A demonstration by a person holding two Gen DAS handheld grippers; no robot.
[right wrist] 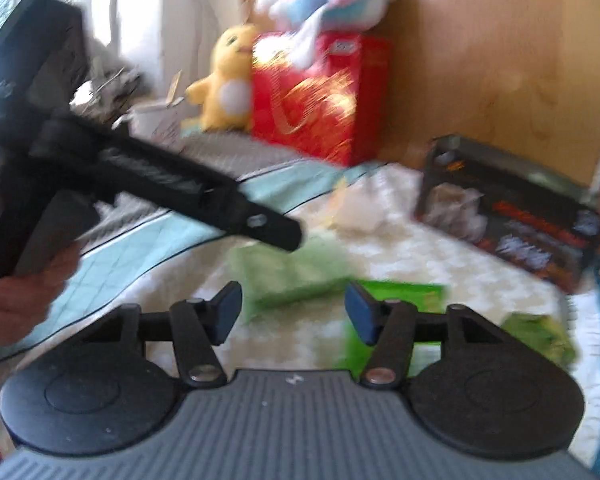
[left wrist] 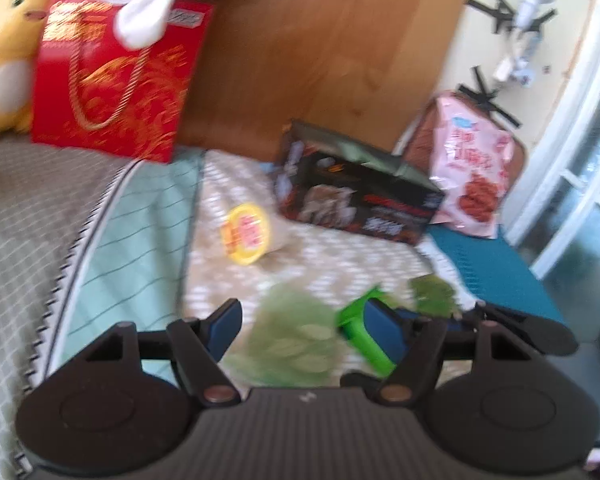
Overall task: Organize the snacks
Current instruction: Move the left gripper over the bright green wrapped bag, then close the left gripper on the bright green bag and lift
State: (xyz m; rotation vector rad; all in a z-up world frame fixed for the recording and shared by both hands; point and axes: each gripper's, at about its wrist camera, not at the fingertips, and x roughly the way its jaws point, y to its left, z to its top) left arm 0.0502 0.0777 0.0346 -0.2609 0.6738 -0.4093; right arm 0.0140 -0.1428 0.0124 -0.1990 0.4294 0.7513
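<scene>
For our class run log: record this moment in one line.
left gripper: open, empty | right gripper: open, empty | pale green packet: on bed

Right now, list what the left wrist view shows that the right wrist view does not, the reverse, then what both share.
Only the left wrist view: the pink snack bag leaning behind the black box, and the yellow-lidded tub lying on the bedding.

Only the right wrist view: the left gripper seen from outside, its handle gripped by a hand.

Both: the red gift box, yellow plush duck, black box, pale green packet, bright green box. Each view's own gripper, left and right, stands open, pressing on nothing.
</scene>
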